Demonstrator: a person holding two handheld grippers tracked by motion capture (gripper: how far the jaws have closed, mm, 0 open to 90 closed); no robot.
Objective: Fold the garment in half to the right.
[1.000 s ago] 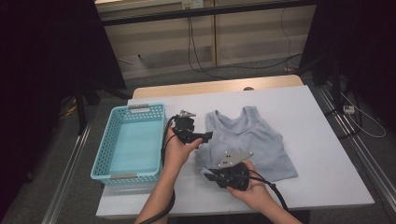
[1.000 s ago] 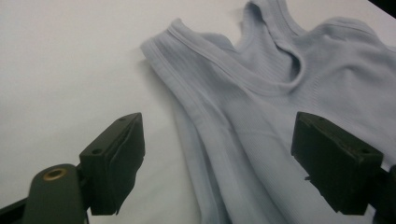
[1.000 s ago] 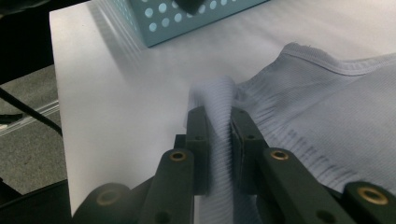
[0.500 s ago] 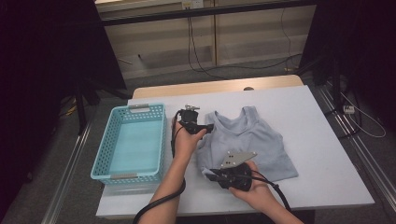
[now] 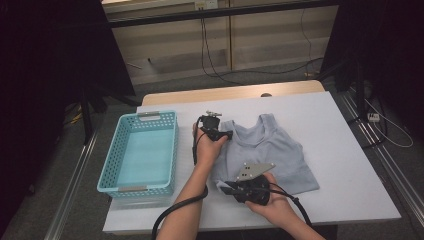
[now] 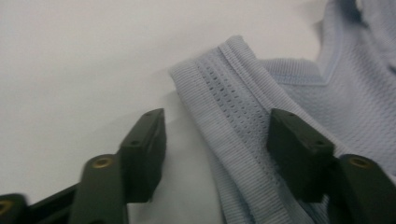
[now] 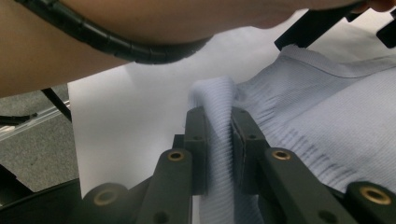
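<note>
We count one pale blue ribbed knit tank top [image 5: 267,152] lying flat mid-table, one empty turquoise plastic lattice basket [image 5: 140,152] to its left, and two black two-jaw grippers. Our left gripper [image 6: 217,142] stands at the top's far left shoulder strap, jaws apart and just closing, the strap between them unpressed. Our right gripper [image 7: 219,140] is clamped on the near left hem, pinching a raised fold.

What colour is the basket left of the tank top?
Light turquoise blue basket; clearest in the high view.
</note>
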